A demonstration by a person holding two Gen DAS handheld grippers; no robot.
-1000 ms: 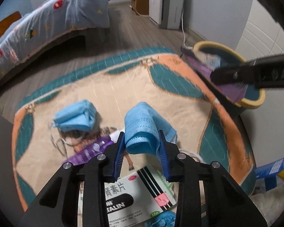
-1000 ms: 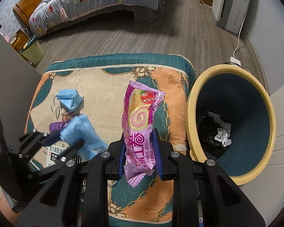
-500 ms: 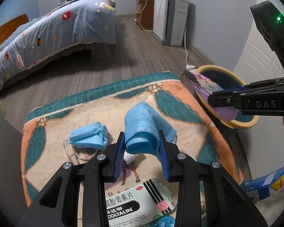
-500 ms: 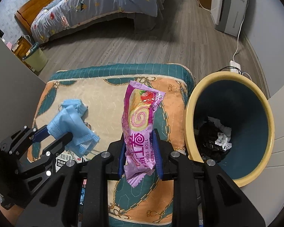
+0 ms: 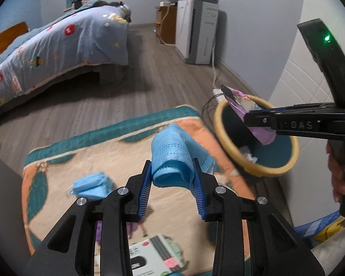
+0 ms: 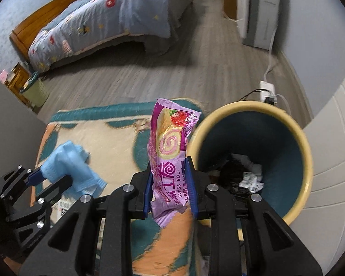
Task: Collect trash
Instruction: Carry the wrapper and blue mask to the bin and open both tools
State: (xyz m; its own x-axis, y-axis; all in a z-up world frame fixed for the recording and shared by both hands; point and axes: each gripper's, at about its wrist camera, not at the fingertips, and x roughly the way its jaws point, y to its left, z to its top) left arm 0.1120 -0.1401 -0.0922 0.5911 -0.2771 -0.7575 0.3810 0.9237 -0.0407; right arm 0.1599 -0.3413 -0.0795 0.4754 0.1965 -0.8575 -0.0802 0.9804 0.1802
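Because both pieces of trash must go into the bin, each gripper holds its piece lifted in the air and not resting on the mat. The right gripper is closed on the pink Swiss roll wrapper, which stands upright between its jaws, just beside the bin's near rim; in the left wrist view the wrapper's top already hangs over the bin's opening. I judge that the person grips it low so that the long free part can fall inside when the jaws open. The left gripper is closed on a folded blue face mask, farther from the bin, above the mat, probably waiting for its turn.

Counting: two grippers, each with one piece. I see two blue masks, one gripped and a second mask lying on the mat, well apart from the bin. There is one wrapper, one bin, and one white medicine box on the mat, farthest from the bin. Inside the bin lie some crumpled papers and dark trash; I cannot count them.
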